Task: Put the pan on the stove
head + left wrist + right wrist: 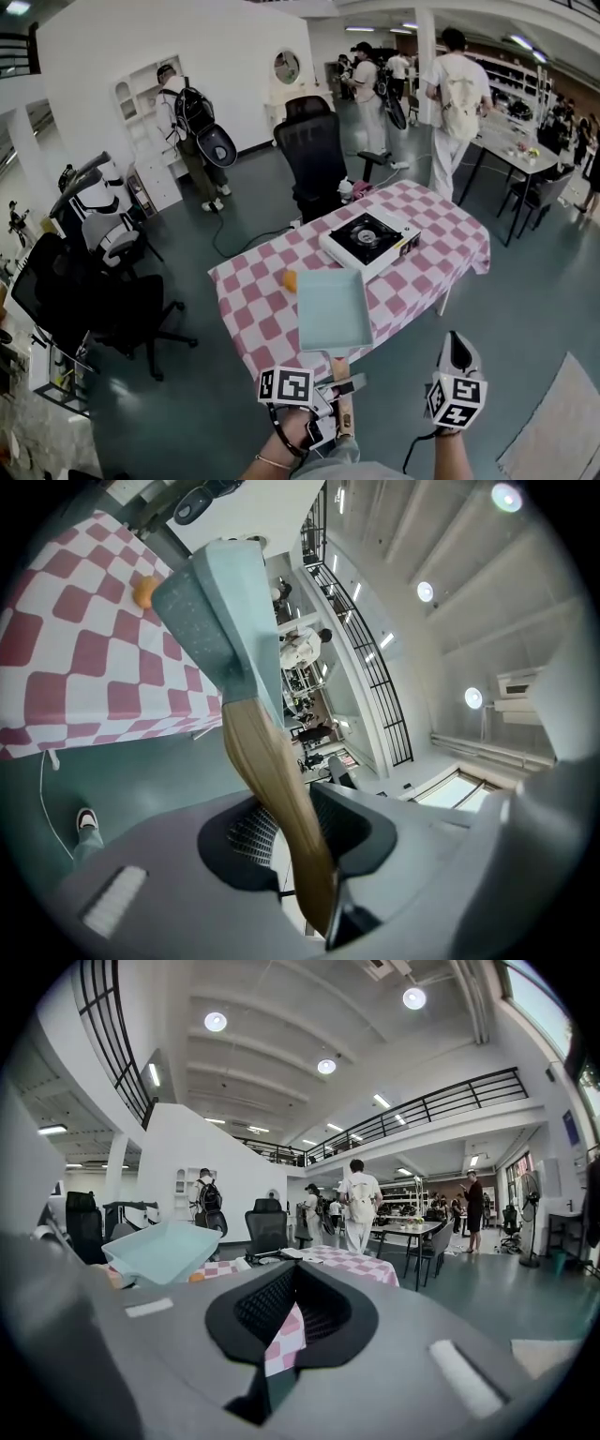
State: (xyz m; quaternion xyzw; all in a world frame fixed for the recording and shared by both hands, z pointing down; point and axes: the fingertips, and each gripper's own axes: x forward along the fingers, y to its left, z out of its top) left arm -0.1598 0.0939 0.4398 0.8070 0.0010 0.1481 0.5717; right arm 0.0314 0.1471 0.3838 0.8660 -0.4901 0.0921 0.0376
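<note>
A pale teal square pan (pixel 330 307) with a wooden handle (pixel 342 394) hangs over the near part of the table. My left gripper (pixel 339 386) is shut on that handle, which runs between the pads in the left gripper view (pixel 272 780) up to the pan (pixel 211 602). The white portable stove (pixel 368 239) with its black burner sits on the table just beyond the pan. My right gripper (pixel 457 354) is off the table's near right side, shut and holding nothing (pixel 291 1321). The right gripper view shows the pan (pixel 159 1251) at left.
The table (pixel 441 230) wears a pink-and-white checked cloth. A small orange thing (pixel 290 279) lies left of the pan. A black office chair (pixel 314 150) stands behind the table, another (pixel 94 309) at left. People stand at the back. A rug (pixel 562 422) lies at lower right.
</note>
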